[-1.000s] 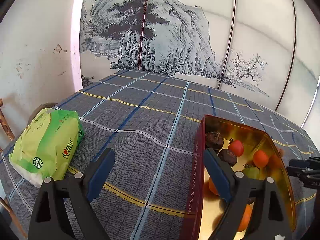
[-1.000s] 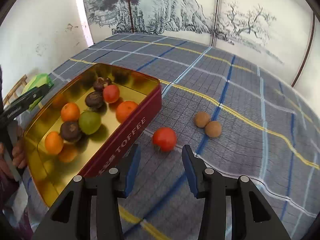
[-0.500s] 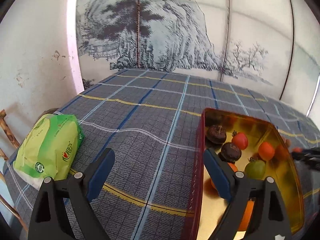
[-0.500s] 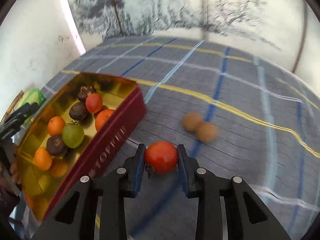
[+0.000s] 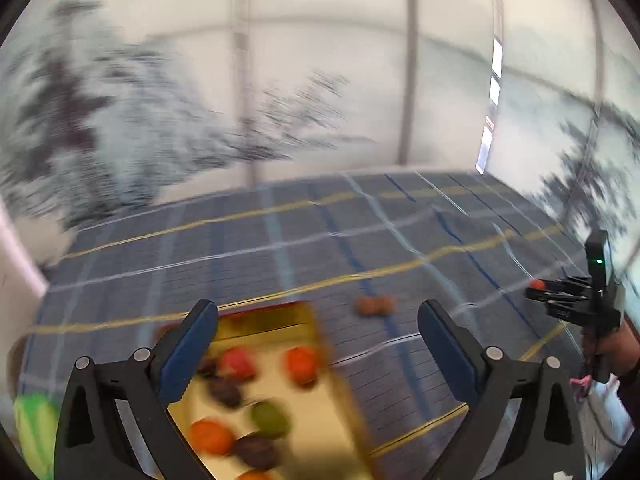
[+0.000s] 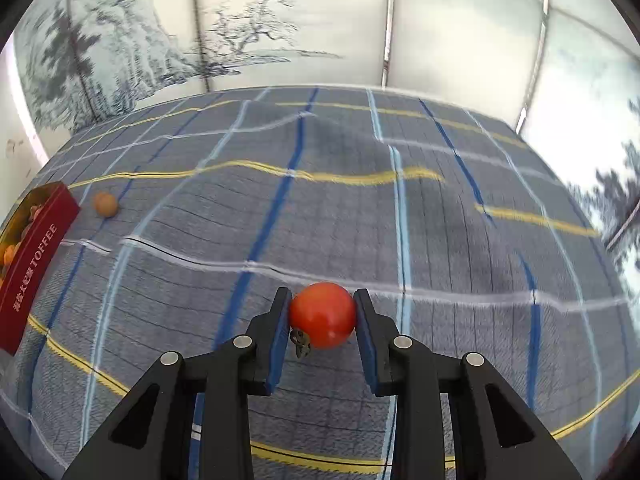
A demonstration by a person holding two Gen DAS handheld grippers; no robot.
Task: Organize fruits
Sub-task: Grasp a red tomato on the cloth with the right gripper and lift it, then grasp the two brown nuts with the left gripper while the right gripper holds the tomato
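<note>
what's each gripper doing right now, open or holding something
left gripper: jaws opening wide, nothing between them, above the gold tin.
right gripper: shut on the red tomato.

Motion blur smears the tin's (image 5: 280, 328) fruits (image 5: 300, 364) beyond telling.

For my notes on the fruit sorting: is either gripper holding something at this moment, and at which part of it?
The right gripper holds the red tomato, pads on its two opposite sides. The left gripper holds nothing; its jaws are opening.
</note>
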